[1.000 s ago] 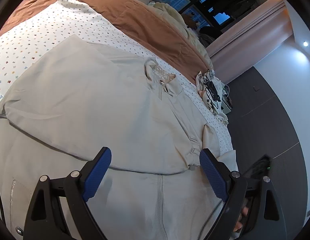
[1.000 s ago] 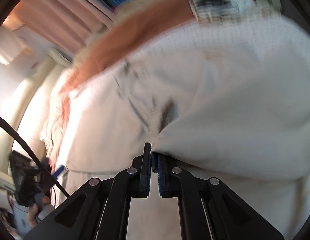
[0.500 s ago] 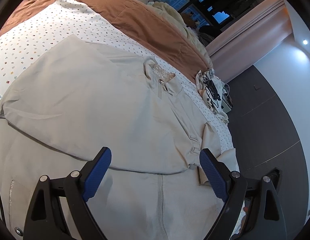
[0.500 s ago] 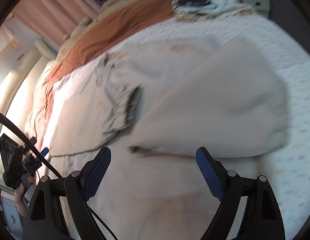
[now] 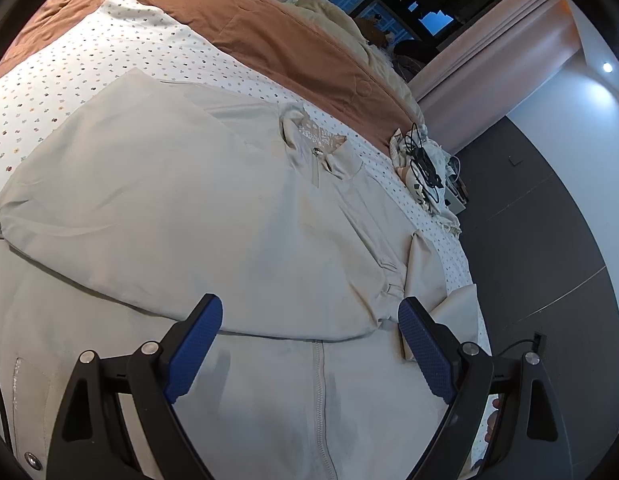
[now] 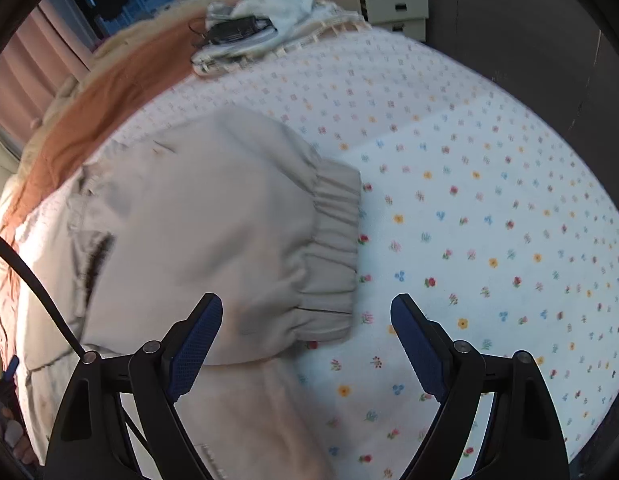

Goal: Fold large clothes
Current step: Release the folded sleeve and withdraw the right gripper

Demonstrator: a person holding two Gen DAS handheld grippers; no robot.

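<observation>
A large beige zip jacket (image 5: pixel 197 208) lies spread on the flowered bed sheet (image 5: pixel 89 52), one sleeve folded across its front, collar (image 5: pixel 317 148) toward the far side. My left gripper (image 5: pixel 309 344) is open and empty, hovering over the jacket's zip (image 5: pixel 319 392). In the right wrist view the jacket's sleeve (image 6: pixel 213 232) lies on the sheet (image 6: pixel 489 208), its elastic cuff (image 6: pixel 333 256) just ahead. My right gripper (image 6: pixel 305 344) is open and empty, just above and in front of the cuff.
A brown blanket (image 5: pixel 269 28) lies across the far side of the bed. A bundle of cloth with black cables (image 5: pixel 423 160) sits at the bed's corner; it also shows in the right wrist view (image 6: pixel 245 32). A small drawer unit (image 6: pixel 393 10) stands beyond the bed.
My right gripper was shut on the sleeve, opened and let it drop on the jacket, then swung right toward the cuff. The left gripper stayed open and nearly still.
</observation>
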